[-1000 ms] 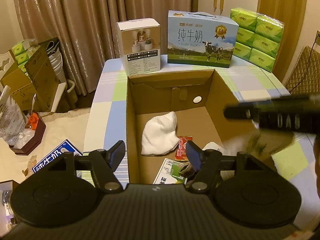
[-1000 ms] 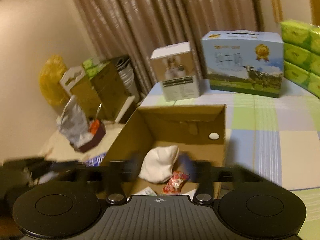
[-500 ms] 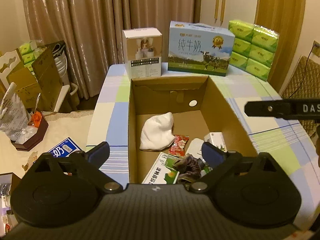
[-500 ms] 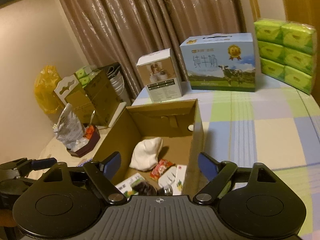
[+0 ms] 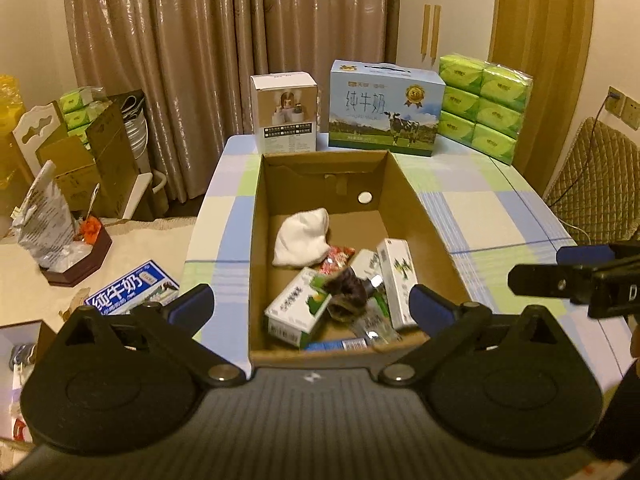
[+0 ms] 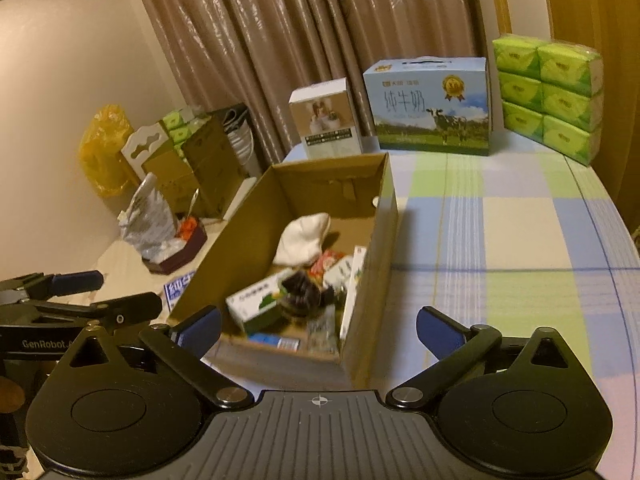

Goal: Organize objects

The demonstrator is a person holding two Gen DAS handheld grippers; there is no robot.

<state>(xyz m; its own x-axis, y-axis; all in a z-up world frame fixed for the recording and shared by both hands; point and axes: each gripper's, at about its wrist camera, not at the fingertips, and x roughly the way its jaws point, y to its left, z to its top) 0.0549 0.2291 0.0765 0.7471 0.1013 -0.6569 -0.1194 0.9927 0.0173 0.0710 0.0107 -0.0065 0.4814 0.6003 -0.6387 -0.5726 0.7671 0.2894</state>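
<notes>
Both hand-held grippers have drawn back from the open brown cardboard box [image 5: 256,240] since the earlier frames, and their jaws have just been opening: the left hand-held gripper [image 5: 310,304] and the right hand-held gripper [image 6: 318,326] each stand released, with nothing between the blue pads.

On the checked counter [image 5: 480,208] the box holds the gathered things. Nearest lies one blue tube [image 5: 338,345]; then two green-and-white cartons [image 5: 296,312], one flat and one on edge; one dark brown furry bundle [image 5: 346,284]; one red snack packet [image 5: 338,258]; and farthest one white folded cloth [image 5: 302,236].

Only the left view shows the white round sticker [image 5: 365,197] whole on the box's far wall and a blue milk carton [image 5: 128,294] lying left of the counter. Only the right view shows a yellow plastic bag [image 6: 105,148] at far left.

Along the far edge stand one white product box [image 5: 285,112], one blue milk case with a cow [image 5: 384,108] and six green tissue packs [image 5: 484,106] in one wrapped block.
</notes>
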